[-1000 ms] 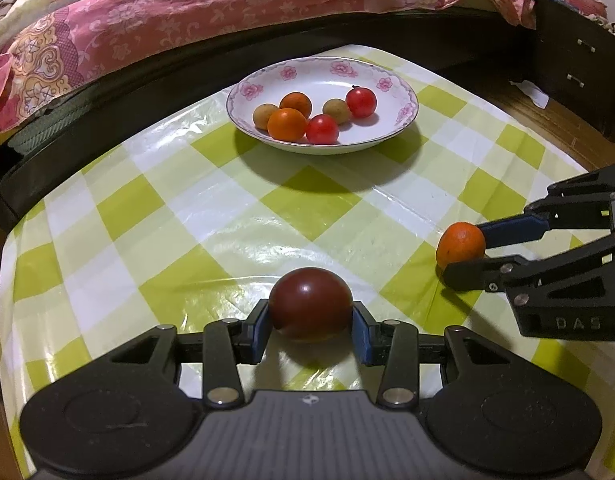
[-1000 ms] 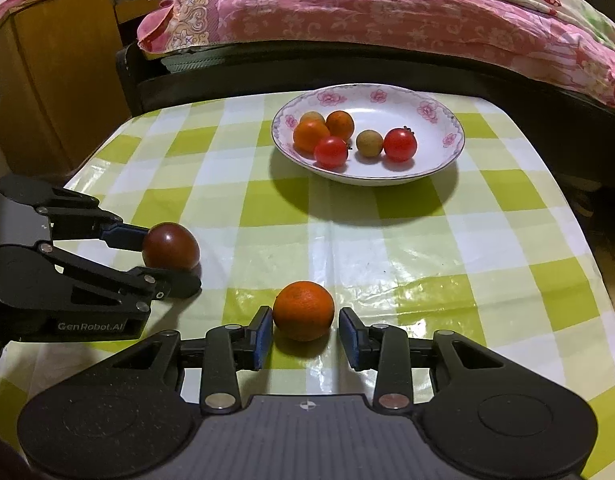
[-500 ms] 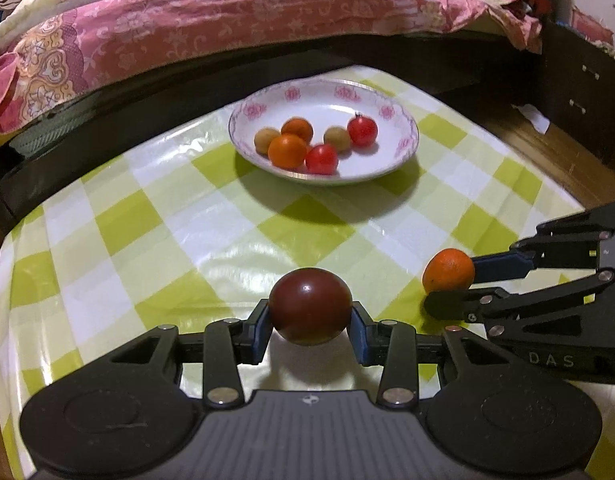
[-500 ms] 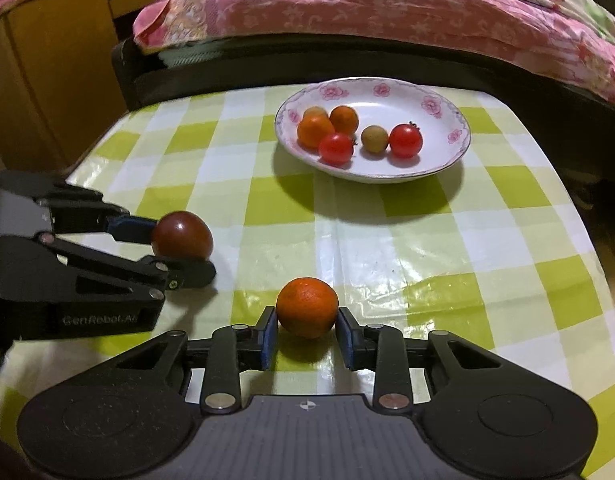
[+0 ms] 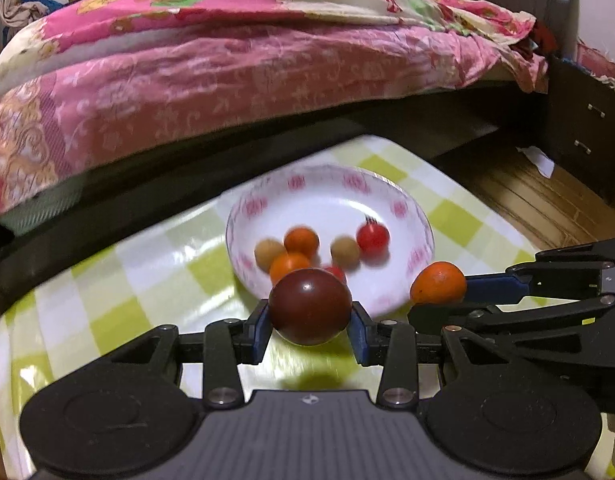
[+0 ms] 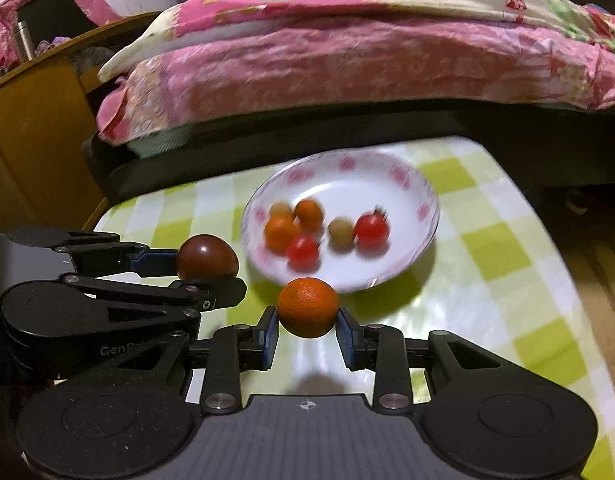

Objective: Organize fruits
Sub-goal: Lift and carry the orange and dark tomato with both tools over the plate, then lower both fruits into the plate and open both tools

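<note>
My left gripper [image 5: 310,322] is shut on a dark red tomato [image 5: 310,306] and holds it above the table, just short of the white flowered plate [image 5: 403,200]. My right gripper [image 6: 307,330] is shut on an orange [image 6: 307,307], also lifted near the plate's [image 6: 411,196] front rim. The plate holds several small fruits: oranges, red tomatoes and brown round ones. In the left wrist view the right gripper [image 5: 435,300] shows at the right with the orange [image 5: 438,283]. In the right wrist view the left gripper [image 6: 211,268] shows at the left with the tomato [image 6: 206,257].
The table has a green and white checked cloth [image 6: 487,240]. A bed with a pink quilt [image 5: 227,72] stands close behind it. A wooden cabinet [image 6: 31,128] is at the far left, a dark dresser [image 5: 587,128] at the right, over wooden floor.
Both grippers have lifted their fruits off the table and moved forward toward the plate. The two grippers have come closer together.
</note>
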Action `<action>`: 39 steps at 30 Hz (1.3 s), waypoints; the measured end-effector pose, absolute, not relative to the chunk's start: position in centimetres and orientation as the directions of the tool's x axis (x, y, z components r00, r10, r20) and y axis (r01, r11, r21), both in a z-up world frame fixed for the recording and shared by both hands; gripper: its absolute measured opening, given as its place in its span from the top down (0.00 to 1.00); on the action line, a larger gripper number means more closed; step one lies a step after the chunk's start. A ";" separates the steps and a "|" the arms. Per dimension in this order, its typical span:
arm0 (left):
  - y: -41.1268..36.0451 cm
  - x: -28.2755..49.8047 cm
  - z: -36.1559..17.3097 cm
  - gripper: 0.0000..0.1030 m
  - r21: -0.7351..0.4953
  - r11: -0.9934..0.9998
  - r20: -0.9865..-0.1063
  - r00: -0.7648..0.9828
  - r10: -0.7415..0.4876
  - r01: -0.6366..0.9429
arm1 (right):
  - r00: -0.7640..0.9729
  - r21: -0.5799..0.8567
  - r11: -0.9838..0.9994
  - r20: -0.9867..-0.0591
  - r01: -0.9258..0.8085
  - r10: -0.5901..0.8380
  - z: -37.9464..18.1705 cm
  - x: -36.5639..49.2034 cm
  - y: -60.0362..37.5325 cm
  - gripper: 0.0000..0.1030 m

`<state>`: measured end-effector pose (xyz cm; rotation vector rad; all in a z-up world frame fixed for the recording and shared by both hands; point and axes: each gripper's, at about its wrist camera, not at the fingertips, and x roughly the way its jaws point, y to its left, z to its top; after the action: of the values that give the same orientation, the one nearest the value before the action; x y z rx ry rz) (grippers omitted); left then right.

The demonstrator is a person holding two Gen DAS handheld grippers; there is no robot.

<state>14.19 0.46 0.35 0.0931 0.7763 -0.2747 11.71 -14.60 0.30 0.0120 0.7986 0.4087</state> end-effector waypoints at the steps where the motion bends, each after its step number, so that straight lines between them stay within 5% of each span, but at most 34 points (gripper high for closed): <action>1: 0.4 14.7 0.4 0.55 -0.016 0.960 -0.700 0.683 -0.210 0.278 | 0.633 0.159 0.924 -0.688 -0.347 0.356 0.4 12.2 -14.7 0.73; 39: -0.7 22.5 -1.6 0.54 0.018 0.962 -0.695 0.695 -0.183 0.271 | 0.718 0.028 0.955 -0.653 -0.296 0.242 -1.4 21.9 -15.3 0.73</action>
<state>22.46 -0.69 -1.64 0.1224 0.7614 -0.2540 21.85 -15.30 -1.39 -0.0810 0.7108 0.2978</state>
